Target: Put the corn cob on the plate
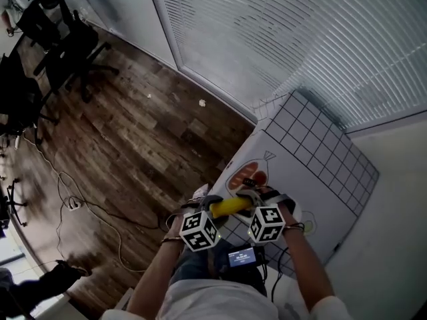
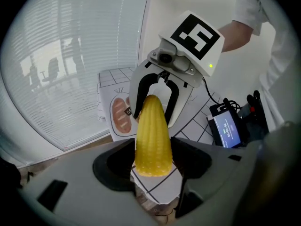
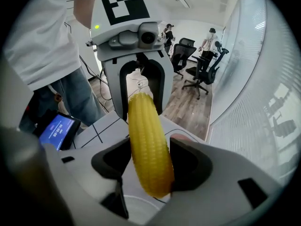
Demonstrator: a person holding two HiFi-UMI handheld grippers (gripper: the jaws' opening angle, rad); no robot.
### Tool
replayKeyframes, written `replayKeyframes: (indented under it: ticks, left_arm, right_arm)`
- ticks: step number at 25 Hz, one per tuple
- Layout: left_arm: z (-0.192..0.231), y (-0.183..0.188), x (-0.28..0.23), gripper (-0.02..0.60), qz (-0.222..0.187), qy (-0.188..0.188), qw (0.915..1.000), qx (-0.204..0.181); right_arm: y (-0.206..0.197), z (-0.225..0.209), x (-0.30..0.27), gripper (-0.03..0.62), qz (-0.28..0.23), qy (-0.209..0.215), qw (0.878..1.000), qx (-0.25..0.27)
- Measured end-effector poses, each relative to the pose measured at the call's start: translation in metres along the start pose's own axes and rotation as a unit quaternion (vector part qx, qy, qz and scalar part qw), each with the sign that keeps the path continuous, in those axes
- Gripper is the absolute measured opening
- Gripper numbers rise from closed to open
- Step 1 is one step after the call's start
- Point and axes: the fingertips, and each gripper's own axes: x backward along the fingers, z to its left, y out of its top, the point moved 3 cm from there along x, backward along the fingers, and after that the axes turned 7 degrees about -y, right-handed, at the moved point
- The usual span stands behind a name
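Gripping the corn cob [image 1: 230,207] from both ends in the lower middle of the head view, the left gripper [image 2: 153,166] clamps its thick end and the right gripper [image 3: 149,166] its tapered tip, probably to pass it between hands above the gridded mat [image 1: 320,152].

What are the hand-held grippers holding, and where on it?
The corn cob: left hand-held gripper on its wide end, right hand-held gripper on its tapered tip.

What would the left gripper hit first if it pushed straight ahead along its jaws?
The right gripper, which faces it head-on. The left gripper is shut on the corn cob at its thick end, and the tip sits between the right gripper's jaws, so there is probably almost no free travel.
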Motion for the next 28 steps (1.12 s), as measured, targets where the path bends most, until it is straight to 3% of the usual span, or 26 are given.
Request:
replayKeyframes:
  ticks: [9, 18, 28]
  left_arm:
    - [0.014, 0.03, 0.04, 0.247, -0.012, 0.026, 0.9984, -0.05]
    - [0.008, 0.049, 0.078, 0.247, -0.013, 0.038, 0.996, -0.08]
    - [0.003, 0.055, 0.084, 0.247, 0.005, 0.037, 0.9924, -0.118]
  right_arm:
    - [0.024, -0.03, 0.036, 0.264, -0.002, -0.057, 0.998, 0.001]
    - [0.05, -0.036, 0.069, 0.264, -0.002, -0.09, 0.996, 0.001]
    - [0.053, -0.031, 0.078, 0.264, -0.002, -0.119, 0.993, -0.028]
